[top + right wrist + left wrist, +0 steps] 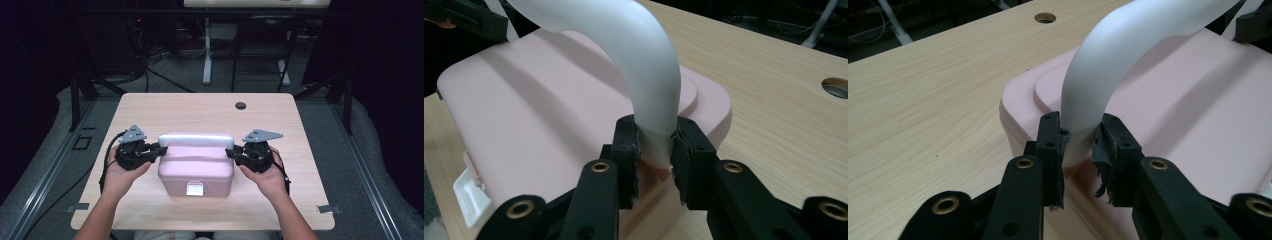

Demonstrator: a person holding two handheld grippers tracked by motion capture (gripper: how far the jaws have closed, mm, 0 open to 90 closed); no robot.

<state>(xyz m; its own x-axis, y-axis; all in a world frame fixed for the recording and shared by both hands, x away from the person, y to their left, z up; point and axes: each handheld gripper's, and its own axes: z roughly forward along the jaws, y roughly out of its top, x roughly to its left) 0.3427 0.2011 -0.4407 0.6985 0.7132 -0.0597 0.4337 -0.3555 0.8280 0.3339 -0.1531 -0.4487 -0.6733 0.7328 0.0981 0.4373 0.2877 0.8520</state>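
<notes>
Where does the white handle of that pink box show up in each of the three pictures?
High view: the white handle runs across the top of the pink box, mid-table, between the two claws.
Left gripper view: it arches from the top right down into the left claw, centre frame.
Right gripper view: it curves from the top left down into the right claw.
Shared landmark: the round hole in the table, visible in all three.

Lab: dark curtains, cables on floor (150, 55), lone wooden table (200, 107).
</notes>
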